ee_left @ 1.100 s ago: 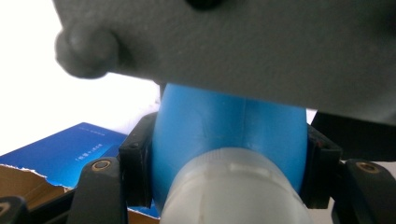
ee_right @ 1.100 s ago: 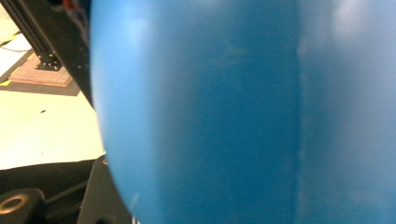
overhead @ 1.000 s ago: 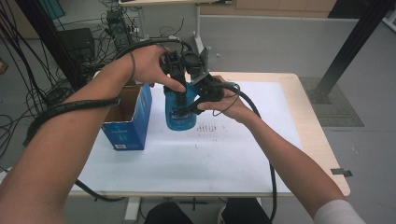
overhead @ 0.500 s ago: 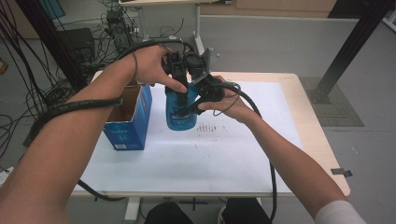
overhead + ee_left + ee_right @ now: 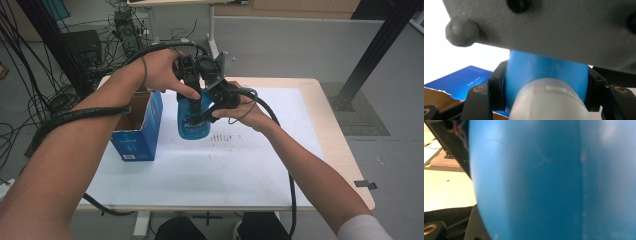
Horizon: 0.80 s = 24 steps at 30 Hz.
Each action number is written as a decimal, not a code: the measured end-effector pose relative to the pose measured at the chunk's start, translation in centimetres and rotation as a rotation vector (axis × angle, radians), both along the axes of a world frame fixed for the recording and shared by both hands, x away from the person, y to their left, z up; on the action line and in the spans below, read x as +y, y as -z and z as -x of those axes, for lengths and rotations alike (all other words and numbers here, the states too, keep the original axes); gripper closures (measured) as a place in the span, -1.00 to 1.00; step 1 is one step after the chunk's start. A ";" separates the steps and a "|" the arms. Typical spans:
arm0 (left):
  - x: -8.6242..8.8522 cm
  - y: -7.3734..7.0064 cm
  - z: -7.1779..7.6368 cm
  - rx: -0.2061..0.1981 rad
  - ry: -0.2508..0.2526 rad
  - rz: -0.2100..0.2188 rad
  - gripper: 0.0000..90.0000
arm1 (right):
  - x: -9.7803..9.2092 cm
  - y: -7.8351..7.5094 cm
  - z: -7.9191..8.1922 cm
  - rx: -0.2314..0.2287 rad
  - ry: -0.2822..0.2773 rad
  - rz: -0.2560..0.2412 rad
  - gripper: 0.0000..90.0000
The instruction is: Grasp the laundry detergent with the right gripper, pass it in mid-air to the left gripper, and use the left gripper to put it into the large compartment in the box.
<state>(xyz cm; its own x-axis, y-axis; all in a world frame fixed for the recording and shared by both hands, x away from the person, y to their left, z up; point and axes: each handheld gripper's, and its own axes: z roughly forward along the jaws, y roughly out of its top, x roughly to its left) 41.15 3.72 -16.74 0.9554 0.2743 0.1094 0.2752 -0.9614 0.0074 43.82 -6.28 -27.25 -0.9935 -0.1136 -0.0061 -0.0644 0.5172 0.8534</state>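
Observation:
A blue plastic bottle (image 5: 192, 123) with a white cap (image 5: 549, 100) is held upright just above the white table top (image 5: 225, 170). From above, my left gripper (image 5: 193, 95) is shut on its upper part. In the left gripper view the black pads (image 5: 497, 92) press both sides of the blue bottle (image 5: 544, 72) below the cap. My right gripper (image 5: 209, 111) comes in from the right and is closed on the bottle's side. The blue bottle wall (image 5: 549, 182) sits right against the lens in the right gripper view.
An open blue cardboard box (image 5: 137, 131) stands on the table just left of the bottle, and its torn edge shows as the blue box (image 5: 461, 80) in the left gripper view. Cables trail off the table's left and front. A black post stands at the far right.

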 end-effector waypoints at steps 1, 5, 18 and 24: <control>0.0 0.0 0.0 -0.003 0.000 0.001 -0.17 | 0.0 -0.1 0.2 0.021 0.013 0.009 -0.07; 0.0 0.0 0.0 -0.006 -0.001 0.001 -0.17 | 0.0 -0.1 0.2 0.022 0.013 0.008 -0.07; 0.0 -0.5 0.2 -0.017 -0.006 0.023 -0.17 | -0.4 0.1 -0.2 0.039 0.019 -0.014 -0.16; 0.1 -0.7 0.2 -0.022 -0.022 0.020 -0.17 | -1.1 0.5 -0.1 0.064 0.055 0.004 -0.39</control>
<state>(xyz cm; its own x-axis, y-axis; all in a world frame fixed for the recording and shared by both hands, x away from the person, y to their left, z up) 40.94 3.79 -16.05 0.9467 0.2971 0.1243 0.2954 -0.9548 0.0325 43.94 -7.36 -27.74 -0.9966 -0.0589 0.0575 0.0183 0.5222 0.8526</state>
